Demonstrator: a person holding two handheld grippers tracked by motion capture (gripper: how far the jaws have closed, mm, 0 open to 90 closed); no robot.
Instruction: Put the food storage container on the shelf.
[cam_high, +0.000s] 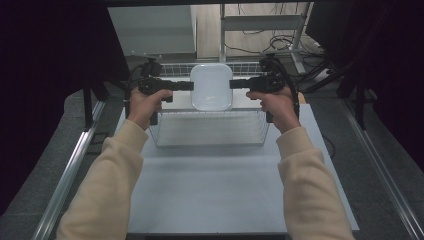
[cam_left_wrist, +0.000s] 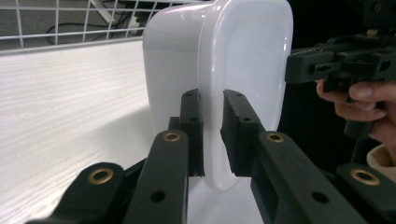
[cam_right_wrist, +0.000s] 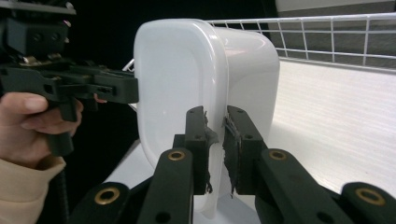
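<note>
White tub (cam_high: 211, 86): plastic, smooth, glossy, slightly translucent at the rim, soft highlights along its rounded corners; wire basket (cam_high: 210, 131): thin metal rod, white-coated, open grid; table top (cam_high: 215, 190): pale matt board, faint wood-grain texture visible in the left gripper view (cam_left_wrist: 60, 116); left gripper (cam_high: 189, 86): black matt plastic arms, brass-coloured metal eyelets at the joints; its pads (cam_left_wrist: 233, 126): dark rubbery, rough-edged; right gripper (cam_high: 234, 84): same black matt plastic and brass-coloured eyelets; its pads (cam_right_wrist: 233, 149): worn, frayed and torn at the edges; sleeves (cam_high: 112, 185): cream cloth, soft, matt; side rails (cam_high: 70, 170): bare metal, dull sheen; floor (cam_high: 45, 165): grey, rough, carpet-like
</note>
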